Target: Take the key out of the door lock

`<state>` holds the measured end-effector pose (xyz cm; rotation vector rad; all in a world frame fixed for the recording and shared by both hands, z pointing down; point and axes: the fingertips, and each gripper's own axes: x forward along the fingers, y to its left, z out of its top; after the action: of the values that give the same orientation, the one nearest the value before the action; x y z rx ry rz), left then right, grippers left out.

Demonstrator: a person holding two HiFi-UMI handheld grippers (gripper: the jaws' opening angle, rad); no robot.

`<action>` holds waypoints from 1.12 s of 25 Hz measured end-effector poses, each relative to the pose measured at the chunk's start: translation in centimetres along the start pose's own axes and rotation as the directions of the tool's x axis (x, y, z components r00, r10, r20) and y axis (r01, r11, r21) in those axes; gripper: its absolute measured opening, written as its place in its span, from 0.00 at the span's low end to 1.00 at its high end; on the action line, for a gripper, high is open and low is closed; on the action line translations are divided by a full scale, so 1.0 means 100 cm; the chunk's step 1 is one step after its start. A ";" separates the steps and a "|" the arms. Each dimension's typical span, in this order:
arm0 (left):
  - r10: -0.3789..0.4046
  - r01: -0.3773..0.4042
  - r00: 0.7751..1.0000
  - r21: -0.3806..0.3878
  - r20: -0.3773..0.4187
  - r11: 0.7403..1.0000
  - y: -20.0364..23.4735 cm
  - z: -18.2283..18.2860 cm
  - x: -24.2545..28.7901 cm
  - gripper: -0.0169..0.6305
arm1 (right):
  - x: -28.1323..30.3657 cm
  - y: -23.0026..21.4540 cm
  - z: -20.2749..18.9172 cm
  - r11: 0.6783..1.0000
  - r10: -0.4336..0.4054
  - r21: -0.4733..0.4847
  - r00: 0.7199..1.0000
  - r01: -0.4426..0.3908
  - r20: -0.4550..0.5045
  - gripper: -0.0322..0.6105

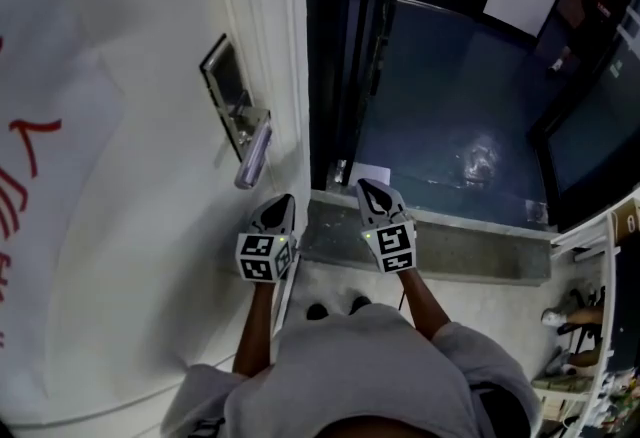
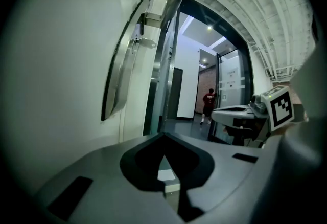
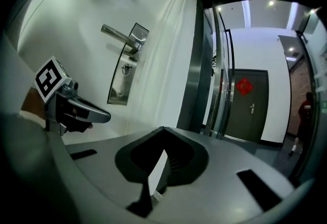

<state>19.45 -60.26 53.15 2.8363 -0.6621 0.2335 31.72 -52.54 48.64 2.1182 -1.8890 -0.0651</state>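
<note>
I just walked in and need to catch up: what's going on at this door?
A person stands facing a white door with a gripper in each hand. The left gripper and the right gripper are both low, below the lever handle, with their fingers closed on nothing. What looks like the key sits in the lock plate just under the handle. Neither gripper touches it, so taking it out has not started.

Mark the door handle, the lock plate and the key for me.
door handle [image 3: 118, 34], right gripper view, middle of the lever.
lock plate [image 3: 118, 90], right gripper view, bare lower half.
key [image 2: 145, 42], left gripper view, the part sticking out of the plate.
</note>
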 end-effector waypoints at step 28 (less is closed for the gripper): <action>0.524 -0.520 0.849 -0.066 0.075 0.852 0.030 0.019 -0.085 0.05 | 0.059 0.044 0.035 0.882 0.471 -0.076 0.870 -0.464 0.144 0.09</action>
<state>10.78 -59.80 50.12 2.5730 -1.4387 0.1711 27.45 -59.34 47.38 1.6116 -2.4226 -0.1669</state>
